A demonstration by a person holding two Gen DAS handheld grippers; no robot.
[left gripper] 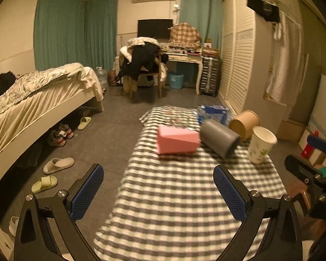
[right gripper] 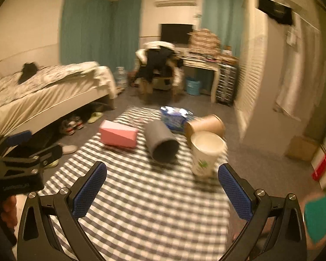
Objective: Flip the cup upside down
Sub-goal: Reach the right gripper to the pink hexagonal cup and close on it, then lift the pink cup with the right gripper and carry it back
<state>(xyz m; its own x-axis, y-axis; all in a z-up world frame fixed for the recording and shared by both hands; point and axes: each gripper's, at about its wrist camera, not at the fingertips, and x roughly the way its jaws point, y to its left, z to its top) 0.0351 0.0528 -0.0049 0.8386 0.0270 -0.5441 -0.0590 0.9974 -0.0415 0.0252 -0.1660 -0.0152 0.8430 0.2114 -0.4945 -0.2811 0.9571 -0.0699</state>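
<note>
A white paper cup with a green print [left gripper: 261, 144] stands upright, mouth up, near the right edge of the checked table [left gripper: 173, 195]; it also shows in the right wrist view [right gripper: 206, 153]. My left gripper [left gripper: 158, 187] is open and empty, well short of the cups. My right gripper [right gripper: 162, 187] is open and empty, just in front of and left of the white cup. The right gripper's body shows at the right edge of the left wrist view [left gripper: 310, 174]. The left gripper's body shows at the left of the right wrist view [right gripper: 15, 165].
A grey cup [left gripper: 220, 138] and a brown paper cup [left gripper: 244, 124] lie on their sides beside the white cup. A pink box [left gripper: 177, 140] lies left of them, a blue packet [left gripper: 213, 113] behind. A bed [left gripper: 32, 100] is left, a wardrobe [left gripper: 239, 54] right.
</note>
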